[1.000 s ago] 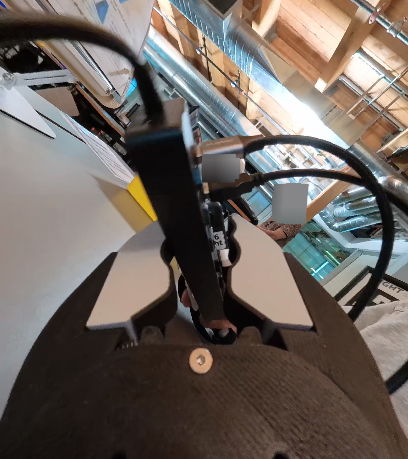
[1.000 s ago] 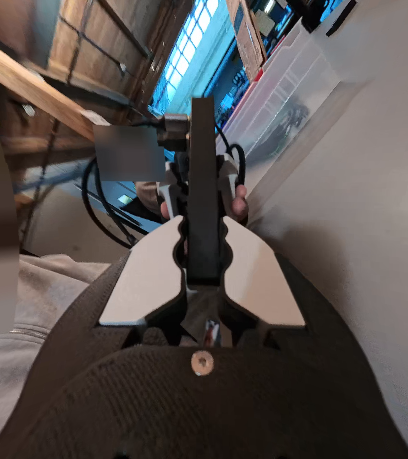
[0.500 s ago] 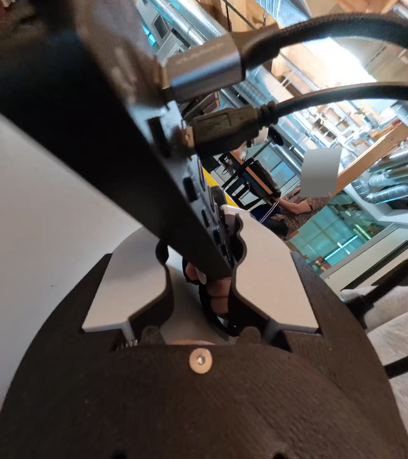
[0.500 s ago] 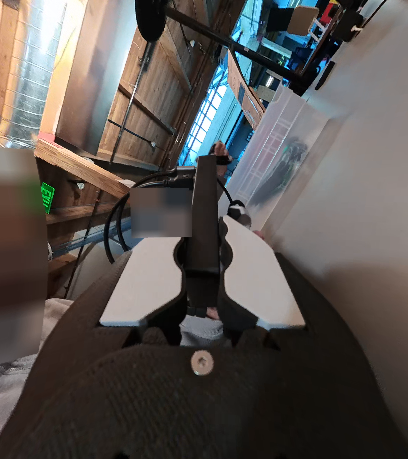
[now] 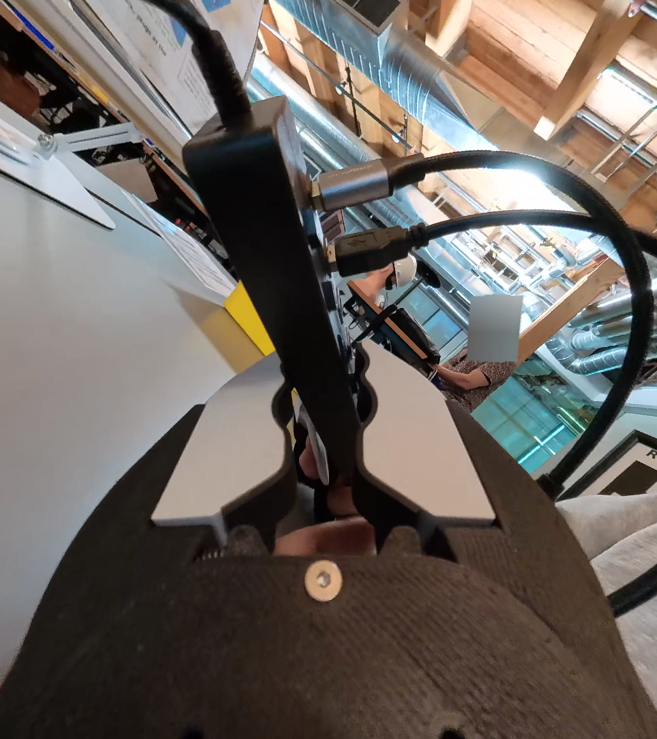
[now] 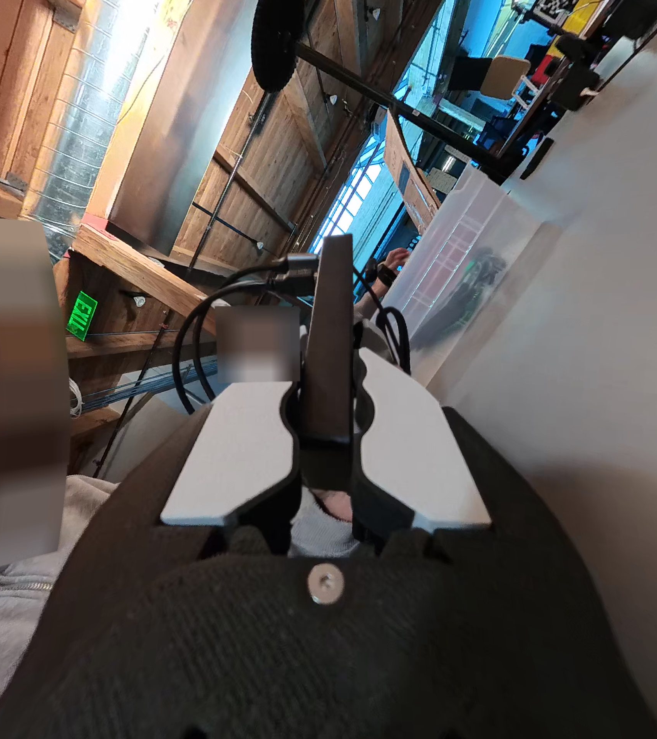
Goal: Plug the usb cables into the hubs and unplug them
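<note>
A black USB hub (image 5: pixel 275 280) stands nearly upright in the air between both grippers. My left gripper (image 5: pixel 319 380) is shut on its lower end. Two cables are plugged into its right side: a grey metal plug (image 5: pixel 353 188) on a braided cable and a black plug (image 5: pixel 371 250) below it. The hub's own thick cable (image 5: pixel 219 72) leaves its top. In the right wrist view my right gripper (image 6: pixel 327 384) is shut on the same hub (image 6: pixel 329 340), with both plugs (image 6: pixel 299 272) on its left side. A hand shows behind each gripper's fingers.
A white table (image 5: pixel 59 360) lies on the left, with a white stand base (image 5: pixel 59 180) and a yellow block (image 5: pixel 247 320). A clear plastic bin (image 6: pixel 459 280) stands on the table in the right wrist view. The black cables loop to the right over a grey sleeve (image 5: pixel 639 560). Both grippers' tips are close together, under 4 cm apart.
The hub had swung close to the left camera and tilted hard; now it stands nearly upright again. In the right wrist view it has moved farther out. Both plugs stay in.
</note>
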